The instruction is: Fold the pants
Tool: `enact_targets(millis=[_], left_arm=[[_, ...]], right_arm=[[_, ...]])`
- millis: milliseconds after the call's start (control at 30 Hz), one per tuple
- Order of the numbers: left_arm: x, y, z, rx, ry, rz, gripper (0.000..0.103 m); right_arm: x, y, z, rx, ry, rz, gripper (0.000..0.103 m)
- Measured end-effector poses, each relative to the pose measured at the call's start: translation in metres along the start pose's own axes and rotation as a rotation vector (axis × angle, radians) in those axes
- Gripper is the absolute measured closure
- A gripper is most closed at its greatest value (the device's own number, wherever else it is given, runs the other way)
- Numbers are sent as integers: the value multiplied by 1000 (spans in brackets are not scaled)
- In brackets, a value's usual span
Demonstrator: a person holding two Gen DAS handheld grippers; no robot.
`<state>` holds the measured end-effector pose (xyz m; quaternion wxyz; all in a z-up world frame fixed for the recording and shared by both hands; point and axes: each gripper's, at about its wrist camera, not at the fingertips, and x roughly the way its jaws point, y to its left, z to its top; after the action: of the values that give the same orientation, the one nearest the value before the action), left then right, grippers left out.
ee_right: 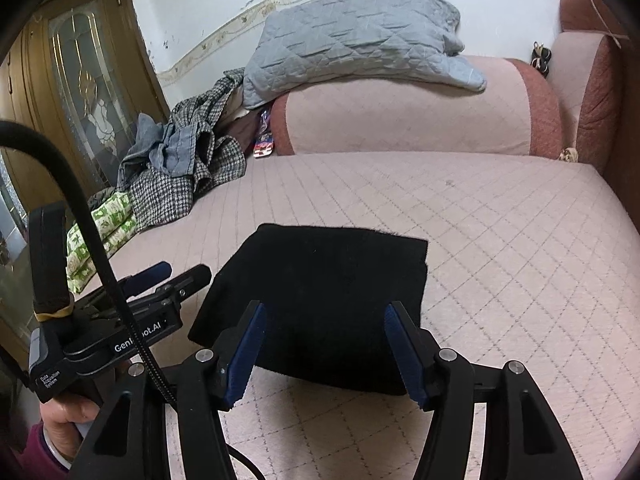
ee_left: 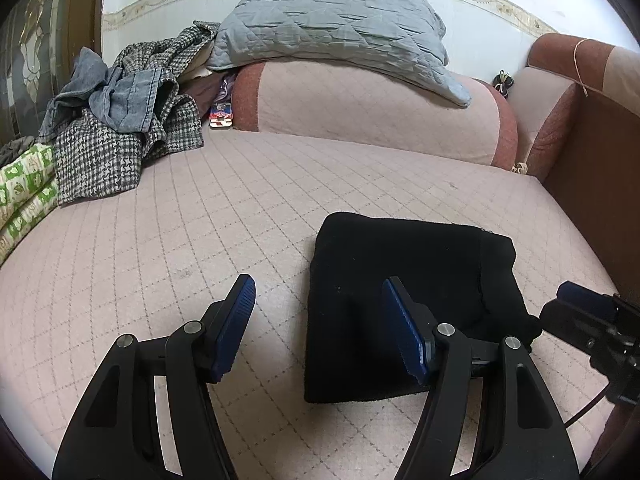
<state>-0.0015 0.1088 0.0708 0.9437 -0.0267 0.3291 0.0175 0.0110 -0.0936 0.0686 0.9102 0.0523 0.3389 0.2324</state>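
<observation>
- Both grippers, left (ee_left: 318, 322) and right (ee_right: 324, 344), are hanging wide open above the bed (ee_left: 160, 240), holding nothing.
- Pants (ee_right: 320, 292) are lying folded in a neat black square.
- Folding is looking done; next, maybe just backing away.

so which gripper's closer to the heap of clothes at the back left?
Left. The left gripper hangs open over the near left edge of the folded black pants, on the clothes heap side. The right gripper hangs open over the pants, farther away.
</observation>
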Motion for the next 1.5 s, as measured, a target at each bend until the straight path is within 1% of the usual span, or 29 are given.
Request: enact_targets(millis=[267,500,600,767,933,1100,1267,1500], left_arm=[[3,-7,-2,36,-2,26,36],[8,-9,-3,45,15,22,36],[10,-11,-3,57,20,32,36],[13,-6,-2,26,40,-6,36],[19,-4,-2,8,65,-11,36],[25,1,0,-21,84,-17,36],[31,2,0,-29,106,-13,36],[27,-3,0,-6,83,-10,36]], right_arm=[[7,-11,-5,32,12,-2,42],[12,-18,-8,51,23,3,42],[15,-22,-9,57,31,-4,41],[19,-30,-11,93,45,-2,41],[23,-35,-12,98,54,-2,40],[29,-41,-9,110,62,-3,37],[32,-40,-8,108,63,-16,37],[36,-34,-5,93,61,-10,37]])
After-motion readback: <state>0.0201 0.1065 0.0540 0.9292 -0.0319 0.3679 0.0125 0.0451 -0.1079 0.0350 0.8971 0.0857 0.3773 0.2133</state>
